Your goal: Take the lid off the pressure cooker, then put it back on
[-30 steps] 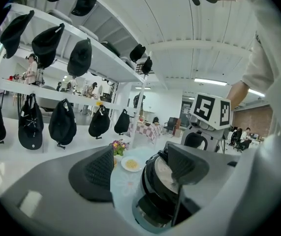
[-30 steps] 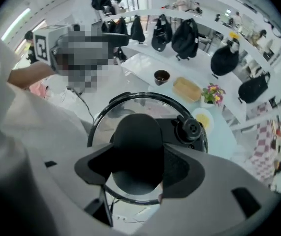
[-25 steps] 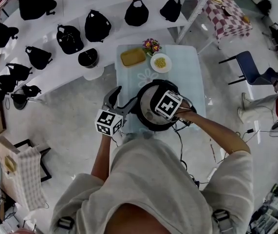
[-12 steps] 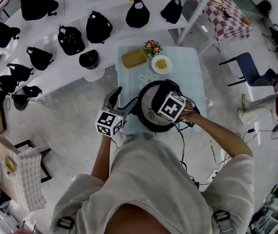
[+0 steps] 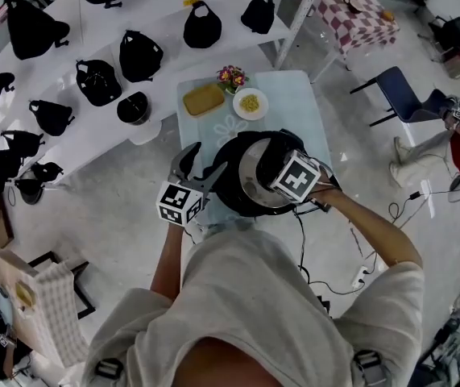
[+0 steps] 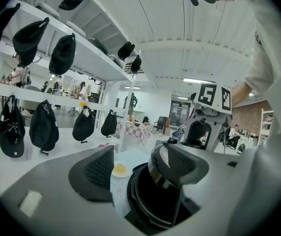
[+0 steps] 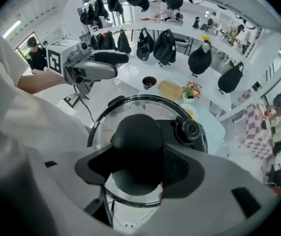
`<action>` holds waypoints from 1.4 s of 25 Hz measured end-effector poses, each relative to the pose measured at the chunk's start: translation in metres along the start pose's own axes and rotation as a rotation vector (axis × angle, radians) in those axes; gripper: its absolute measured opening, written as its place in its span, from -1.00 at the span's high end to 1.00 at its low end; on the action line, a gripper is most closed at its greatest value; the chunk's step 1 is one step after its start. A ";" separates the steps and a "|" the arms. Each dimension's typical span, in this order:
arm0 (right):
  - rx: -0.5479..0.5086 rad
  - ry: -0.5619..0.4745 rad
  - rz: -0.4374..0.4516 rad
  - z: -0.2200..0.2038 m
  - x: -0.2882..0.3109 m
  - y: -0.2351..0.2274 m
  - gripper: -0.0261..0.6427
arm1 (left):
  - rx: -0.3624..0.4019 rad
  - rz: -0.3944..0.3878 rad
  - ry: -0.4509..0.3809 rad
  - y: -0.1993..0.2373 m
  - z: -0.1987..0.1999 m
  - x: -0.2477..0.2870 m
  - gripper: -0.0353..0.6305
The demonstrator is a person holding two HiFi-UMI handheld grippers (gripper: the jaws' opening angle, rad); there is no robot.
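Slippage worries me most: my right gripper (image 7: 140, 167) pinches the lid (image 7: 150, 106) by its rounded knob (image 7: 136, 132), tilted just above the pressure cooker (image 5: 231, 193), while my left gripper (image 6: 140, 173) has its jaws apart at the rim, so nothing would catch a fall.

A small pale table (image 5: 294, 107) stands on the white floor (image 5: 133, 184). The black cooker pot (image 5: 228, 190) sits at its near end; a yellow tray (image 5: 203, 99), a white plate (image 5: 250, 103) of yellow food and flowers (image 5: 231, 76) sit at the far end
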State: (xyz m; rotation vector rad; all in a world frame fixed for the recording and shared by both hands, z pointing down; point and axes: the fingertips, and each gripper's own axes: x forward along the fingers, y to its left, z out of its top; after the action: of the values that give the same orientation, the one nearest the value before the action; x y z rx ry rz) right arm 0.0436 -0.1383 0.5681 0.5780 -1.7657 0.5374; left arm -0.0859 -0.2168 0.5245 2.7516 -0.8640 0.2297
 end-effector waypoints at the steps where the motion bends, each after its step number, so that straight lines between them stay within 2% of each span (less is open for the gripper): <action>1: 0.032 -0.003 -0.009 -0.011 -0.005 -0.002 0.11 | 0.006 -0.021 0.002 -0.006 0.001 0.006 -0.09; 5: 0.195 0.002 -0.042 -0.065 -0.026 -0.011 0.11 | 0.034 -0.117 0.006 -0.038 0.007 0.034 -0.09; 13: 0.457 -0.008 -0.109 -0.172 -0.055 -0.019 0.11 | 0.092 -0.307 0.034 -0.112 0.013 0.089 -0.09; 19: 0.589 0.009 -0.132 -0.240 -0.061 -0.008 0.11 | 0.119 -0.410 0.067 -0.163 0.010 0.115 -0.09; 26: 0.644 0.017 -0.100 -0.277 -0.038 -0.007 0.11 | 0.140 -0.435 0.098 -0.187 0.004 0.131 -0.09; 35: 0.636 0.008 -0.081 -0.275 0.024 -0.049 0.11 | 0.141 -0.376 0.118 -0.175 0.008 0.129 -0.09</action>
State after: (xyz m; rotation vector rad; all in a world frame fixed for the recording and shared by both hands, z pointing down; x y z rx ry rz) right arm 0.2727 -0.0074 0.6638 1.0764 -1.5402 1.0522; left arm 0.1207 -0.1492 0.5126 2.9265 -0.3011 0.3871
